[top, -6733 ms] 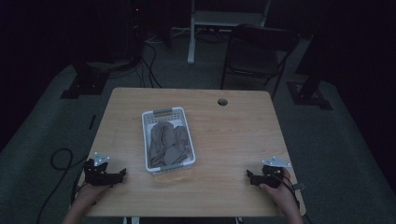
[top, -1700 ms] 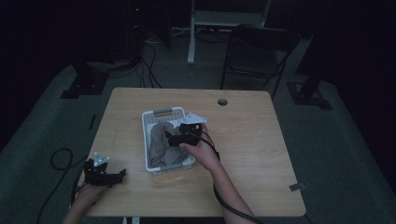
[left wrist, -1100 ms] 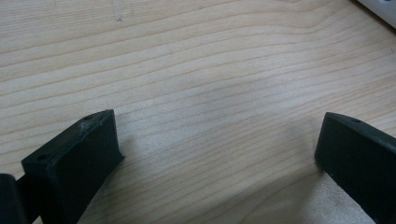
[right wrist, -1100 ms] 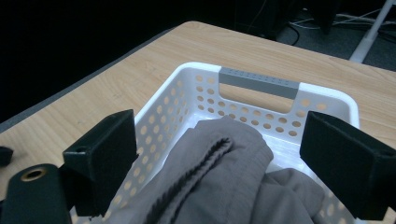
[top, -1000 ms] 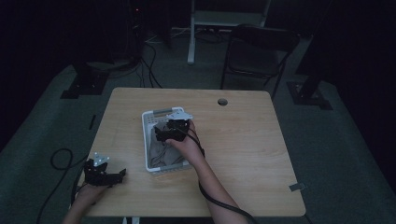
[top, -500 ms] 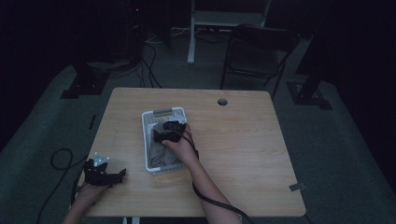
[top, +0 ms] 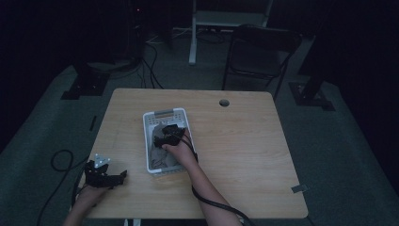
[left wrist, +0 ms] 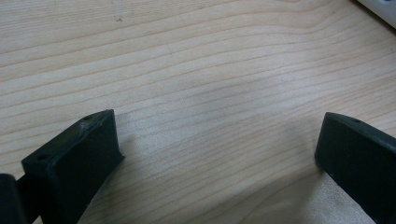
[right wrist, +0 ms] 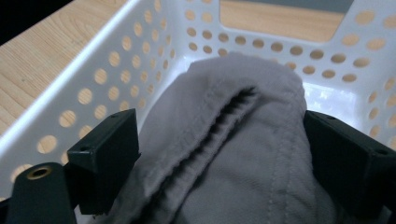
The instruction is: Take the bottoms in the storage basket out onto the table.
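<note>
Straddling grey ribbed-seam cloth (right wrist: pixel 233 154) in white perforated basket (right wrist: pixel 107 65) | right gripper (right wrist: pixel 219 149) fingers wide | left gripper (left wrist: pixel 219 154) fingers wide

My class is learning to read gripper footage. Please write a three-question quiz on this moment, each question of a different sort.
1. True or false: the right gripper is inside the white basket.
2. What lies between its jaws: A) grey cloth B) a cable C) nothing?
3. Fill in: the left gripper is open over the bare ____ table.

Key: 1 true; 2 A; 3 wooden.
</note>
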### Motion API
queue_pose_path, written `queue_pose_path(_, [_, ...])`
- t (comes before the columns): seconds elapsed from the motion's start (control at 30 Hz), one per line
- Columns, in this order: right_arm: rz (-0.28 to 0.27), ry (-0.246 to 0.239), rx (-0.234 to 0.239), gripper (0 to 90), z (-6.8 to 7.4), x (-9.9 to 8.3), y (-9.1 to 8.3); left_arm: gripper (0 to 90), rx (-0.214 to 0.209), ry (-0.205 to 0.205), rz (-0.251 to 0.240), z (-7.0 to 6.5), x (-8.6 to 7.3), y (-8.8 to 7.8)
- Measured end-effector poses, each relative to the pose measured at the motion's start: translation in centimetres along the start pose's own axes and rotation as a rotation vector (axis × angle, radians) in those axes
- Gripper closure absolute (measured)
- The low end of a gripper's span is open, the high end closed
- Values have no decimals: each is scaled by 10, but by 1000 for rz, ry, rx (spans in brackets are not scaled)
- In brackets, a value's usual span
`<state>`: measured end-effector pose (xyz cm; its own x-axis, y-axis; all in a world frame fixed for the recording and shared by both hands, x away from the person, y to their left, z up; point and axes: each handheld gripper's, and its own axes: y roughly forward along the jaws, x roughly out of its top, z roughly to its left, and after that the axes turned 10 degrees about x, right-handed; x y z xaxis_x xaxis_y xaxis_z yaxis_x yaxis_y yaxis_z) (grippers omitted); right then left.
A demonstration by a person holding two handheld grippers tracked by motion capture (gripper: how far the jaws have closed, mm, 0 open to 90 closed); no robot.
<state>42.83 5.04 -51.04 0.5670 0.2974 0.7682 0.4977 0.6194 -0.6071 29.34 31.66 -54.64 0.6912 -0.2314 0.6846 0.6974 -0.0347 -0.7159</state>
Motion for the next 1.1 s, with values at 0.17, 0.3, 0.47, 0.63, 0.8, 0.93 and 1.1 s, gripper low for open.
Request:
queue_pose_path(0.17, [52, -7, 6, 137, -2, -5, 6, 4, 0, 0, 0, 0, 0, 0])
queue_pose_path(0.3, [88, 24, 26, 142, -5, -9, 9, 4, 0, 0, 0, 0, 0, 0])
queue_pose_path(0.47, [103, 7, 45, 141, -5, -12, 12, 4, 0, 0, 0, 0, 0, 0])
queue_pose_path(0.63, [108, -10, 20, 131, 3, -13, 18, 4, 0, 0, 0, 0, 0, 0])
queue_pose_path(0.8, [79, -17, 20, 160, 1, -15, 20, 4, 0, 0, 0, 0, 0, 0])
queue_pose_path(0.93, [46, -38, 5, 270, 4, -21, 21, 4, 0, 0, 0, 0, 0, 0])
queue_pose_path(1.1, [18, 20, 99, 608, 2, -19, 14, 4, 0, 0, 0, 0, 0, 0])
